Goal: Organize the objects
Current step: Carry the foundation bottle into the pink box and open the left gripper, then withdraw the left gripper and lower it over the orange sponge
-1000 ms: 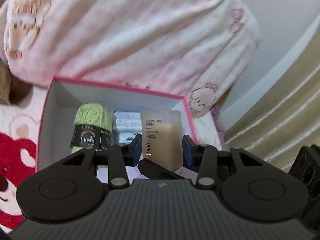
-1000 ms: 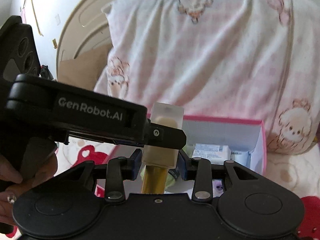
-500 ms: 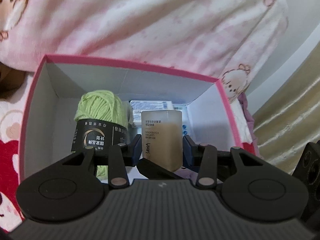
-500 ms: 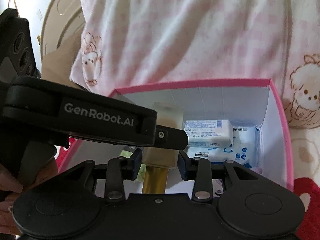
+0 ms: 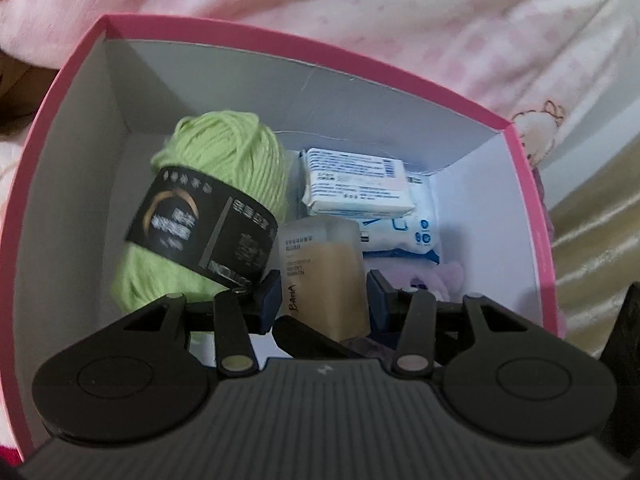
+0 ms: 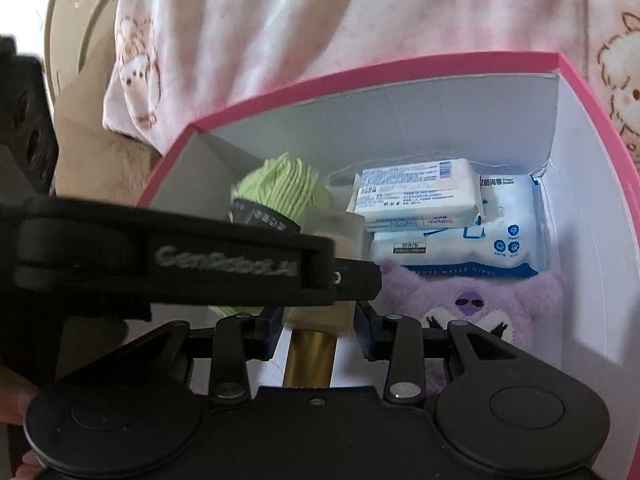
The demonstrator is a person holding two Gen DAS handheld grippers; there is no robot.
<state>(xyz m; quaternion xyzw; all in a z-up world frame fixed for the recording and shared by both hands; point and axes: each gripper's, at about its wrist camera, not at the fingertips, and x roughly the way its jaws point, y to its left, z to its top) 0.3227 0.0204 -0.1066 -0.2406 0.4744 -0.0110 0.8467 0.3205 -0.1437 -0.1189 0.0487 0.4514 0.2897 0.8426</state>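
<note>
A frosted foundation bottle (image 5: 324,264) with a gold cap (image 6: 310,356) hangs low inside the pink box (image 5: 280,46), just right of a green yarn ball (image 5: 224,152). My left gripper (image 5: 323,300) is shut on the bottle's beige body. My right gripper (image 6: 316,326) is shut on the same bottle (image 6: 332,224) close to the gold cap. In the right wrist view the left gripper's black body (image 6: 160,264) crosses in front of the bottle and hides its middle. The box's floor under the bottle is hidden.
Two white and blue wipe packs (image 6: 416,192) are stacked at the box's back right, with a purple plush toy (image 6: 468,304) in front of them. A pink and white bear-print blanket (image 5: 400,12) lies behind the box. A hand (image 6: 16,404) shows at the left edge.
Both grippers have sunk with the bottle from above the box rim down into the box. The box now fills both views, and the yarn and wipes look much closer.
</note>
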